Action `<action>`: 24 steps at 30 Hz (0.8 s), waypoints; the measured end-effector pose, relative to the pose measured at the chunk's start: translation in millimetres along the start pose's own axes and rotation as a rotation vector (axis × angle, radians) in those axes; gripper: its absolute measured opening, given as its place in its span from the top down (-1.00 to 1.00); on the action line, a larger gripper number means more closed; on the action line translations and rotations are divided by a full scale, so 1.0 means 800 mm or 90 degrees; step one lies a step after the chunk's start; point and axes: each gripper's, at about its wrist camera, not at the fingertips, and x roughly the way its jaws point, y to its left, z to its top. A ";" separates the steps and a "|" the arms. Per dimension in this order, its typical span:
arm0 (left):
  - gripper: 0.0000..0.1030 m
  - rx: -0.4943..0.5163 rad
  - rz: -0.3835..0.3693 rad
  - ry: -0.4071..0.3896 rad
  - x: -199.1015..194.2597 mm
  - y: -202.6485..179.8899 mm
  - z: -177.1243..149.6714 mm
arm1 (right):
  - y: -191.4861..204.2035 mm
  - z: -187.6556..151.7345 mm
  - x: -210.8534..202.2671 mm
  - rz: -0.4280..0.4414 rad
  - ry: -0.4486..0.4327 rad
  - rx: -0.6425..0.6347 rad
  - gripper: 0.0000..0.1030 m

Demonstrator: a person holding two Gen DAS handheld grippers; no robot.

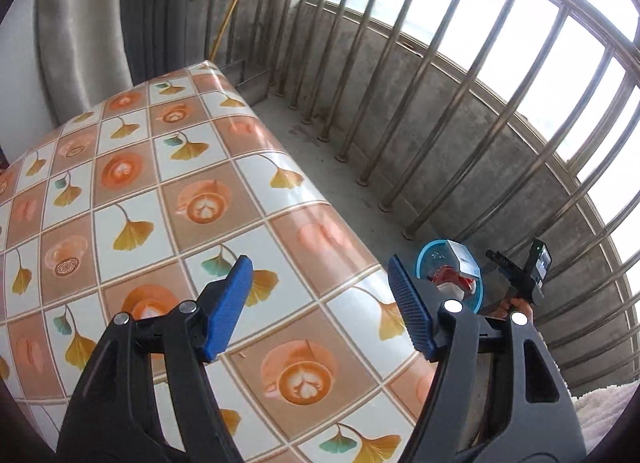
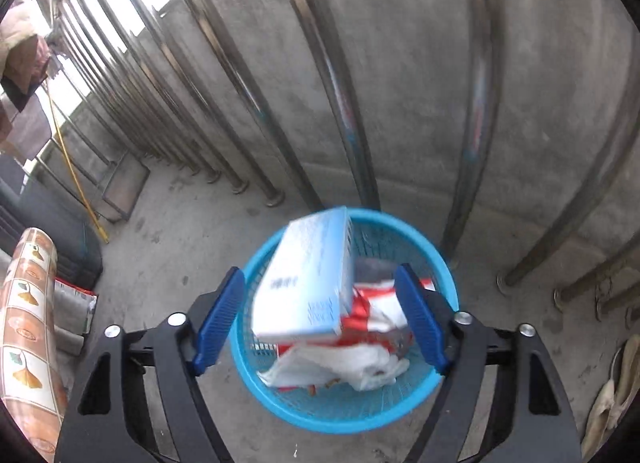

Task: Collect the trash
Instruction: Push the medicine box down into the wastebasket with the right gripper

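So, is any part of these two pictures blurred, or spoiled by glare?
Right wrist view: the white box over the blue basket is smeared by motion, and the railing bars look streaked too. Left wrist view: sharp; the sky behind the bars is blown out white, and the glossy tablecloth shows pale glare. Both views bend straight bars into curves.

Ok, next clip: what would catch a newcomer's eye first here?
The bright blue basket on the concrete floor by the railing, already holding crumpled wrappers, with a pale blue box blurred above it between the open right hand-held gripper. In the left view, the tablecloth with coffee cups and ginkgo leaves fills the frame.
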 end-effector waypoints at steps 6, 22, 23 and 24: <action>-0.28 -0.027 0.015 0.004 0.001 0.027 -0.009 | 0.033 0.032 0.086 -0.036 0.099 -0.060 0.12; -0.28 -0.086 0.009 0.023 0.023 0.056 -0.027 | 0.027 -0.043 0.161 -0.089 0.226 -0.128 0.28; -0.28 -0.085 0.005 0.023 0.023 0.055 -0.027 | 0.026 -0.044 0.161 -0.088 0.230 -0.127 0.28; -0.28 -0.083 0.001 0.021 0.022 0.053 -0.027 | 0.024 -0.044 0.157 -0.086 0.238 -0.127 0.27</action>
